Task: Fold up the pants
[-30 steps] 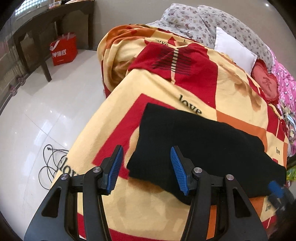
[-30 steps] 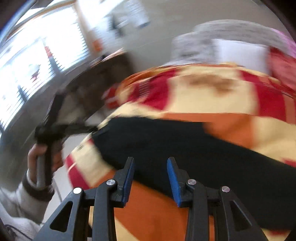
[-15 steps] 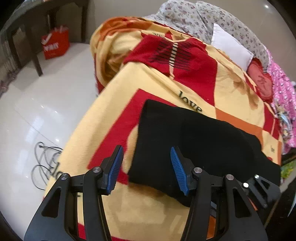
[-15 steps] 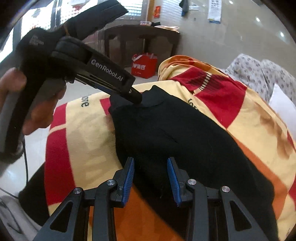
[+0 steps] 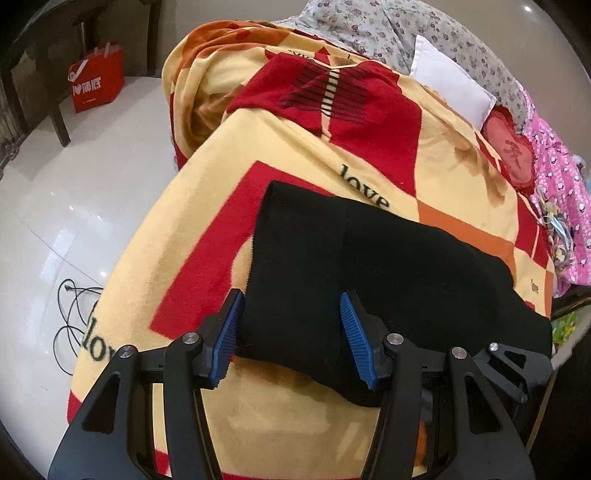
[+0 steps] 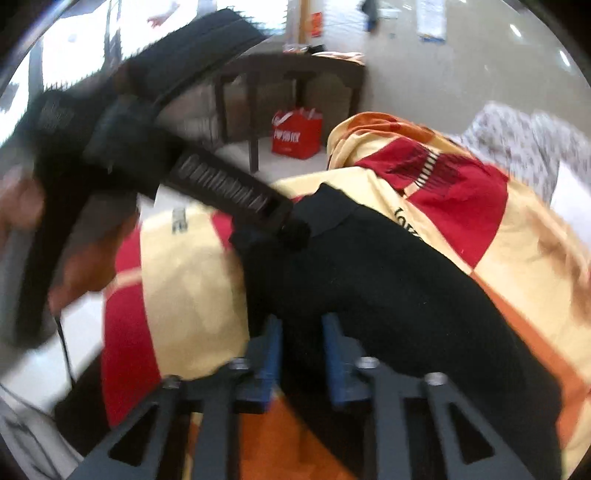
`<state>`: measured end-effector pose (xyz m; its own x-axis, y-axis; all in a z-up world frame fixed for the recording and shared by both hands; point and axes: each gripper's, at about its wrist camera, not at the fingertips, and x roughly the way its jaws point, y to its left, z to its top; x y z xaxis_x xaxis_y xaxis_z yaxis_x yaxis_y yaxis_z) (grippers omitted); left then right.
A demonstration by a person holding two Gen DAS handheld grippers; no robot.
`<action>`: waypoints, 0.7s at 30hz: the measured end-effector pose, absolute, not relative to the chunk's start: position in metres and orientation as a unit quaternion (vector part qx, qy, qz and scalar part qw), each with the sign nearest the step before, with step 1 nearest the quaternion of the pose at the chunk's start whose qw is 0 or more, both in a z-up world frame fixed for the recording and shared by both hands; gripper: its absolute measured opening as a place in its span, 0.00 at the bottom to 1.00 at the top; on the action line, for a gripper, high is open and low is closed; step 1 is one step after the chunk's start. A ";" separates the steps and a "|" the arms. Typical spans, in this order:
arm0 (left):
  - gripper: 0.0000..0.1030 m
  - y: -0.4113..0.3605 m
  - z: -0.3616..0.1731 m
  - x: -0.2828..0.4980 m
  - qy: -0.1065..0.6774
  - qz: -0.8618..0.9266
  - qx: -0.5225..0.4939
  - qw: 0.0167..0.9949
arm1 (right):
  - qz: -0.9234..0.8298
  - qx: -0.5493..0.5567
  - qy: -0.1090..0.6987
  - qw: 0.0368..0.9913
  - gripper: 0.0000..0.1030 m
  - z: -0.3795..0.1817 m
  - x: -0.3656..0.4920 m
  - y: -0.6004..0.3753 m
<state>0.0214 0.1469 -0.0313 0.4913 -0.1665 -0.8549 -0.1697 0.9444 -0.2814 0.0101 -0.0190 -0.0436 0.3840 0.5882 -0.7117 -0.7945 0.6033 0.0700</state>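
Black pants [image 5: 369, 280] lie folded on a yellow, red and orange blanket [image 5: 258, 155] on a bed. My left gripper [image 5: 291, 332] is open, its blue pads on either side of the near left end of the pants, nothing held. My right gripper [image 6: 301, 354] is open in a blurred view, with the near edge of the pants [image 6: 369, 280] between its pads. The left gripper's body [image 6: 221, 188] shows there at the far end of the pants. The right gripper's fingers [image 5: 517, 369] show at the lower right of the left wrist view.
A white pillow [image 5: 450, 88], floral bedding [image 5: 406, 33] and pink fabric [image 5: 557, 192] lie at the head of the bed. A red bag [image 5: 96, 81] stands by a dark table [image 6: 291, 74] on the white floor. A black cable [image 5: 70, 325] lies on the floor at left.
My left gripper has moved closer onto the pants' left end. My right gripper has shifted along the near edge, its view now blurred. Both stay open.
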 end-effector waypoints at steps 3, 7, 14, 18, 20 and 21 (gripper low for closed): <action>0.51 0.147 -0.025 0.017 0.493 0.004 -0.161 0.855 | 0.431 -0.111 0.371 0.815 0.08 -0.041 0.012 -0.022; 0.51 0.145 -0.030 0.014 0.495 0.016 -0.143 0.857 | 0.437 -0.103 0.403 0.797 0.11 -0.057 0.007 -0.018; 0.51 0.136 -0.016 0.006 0.470 0.045 -0.102 0.876 | 0.441 -0.048 0.416 0.794 0.13 -0.037 0.005 -0.046; 0.51 0.132 -0.007 0.005 0.459 0.048 -0.091 0.883 | 0.401 -0.034 0.404 0.822 0.17 -0.032 0.008 -0.068; 0.51 0.127 -0.005 0.004 0.457 0.046 -0.086 0.884 | 0.361 -0.035 0.410 0.837 0.17 -0.035 0.011 -0.078; 0.51 0.124 -0.005 0.004 0.455 0.046 -0.084 0.885 | 0.339 -0.031 0.414 0.845 0.17 -0.036 0.015 -0.083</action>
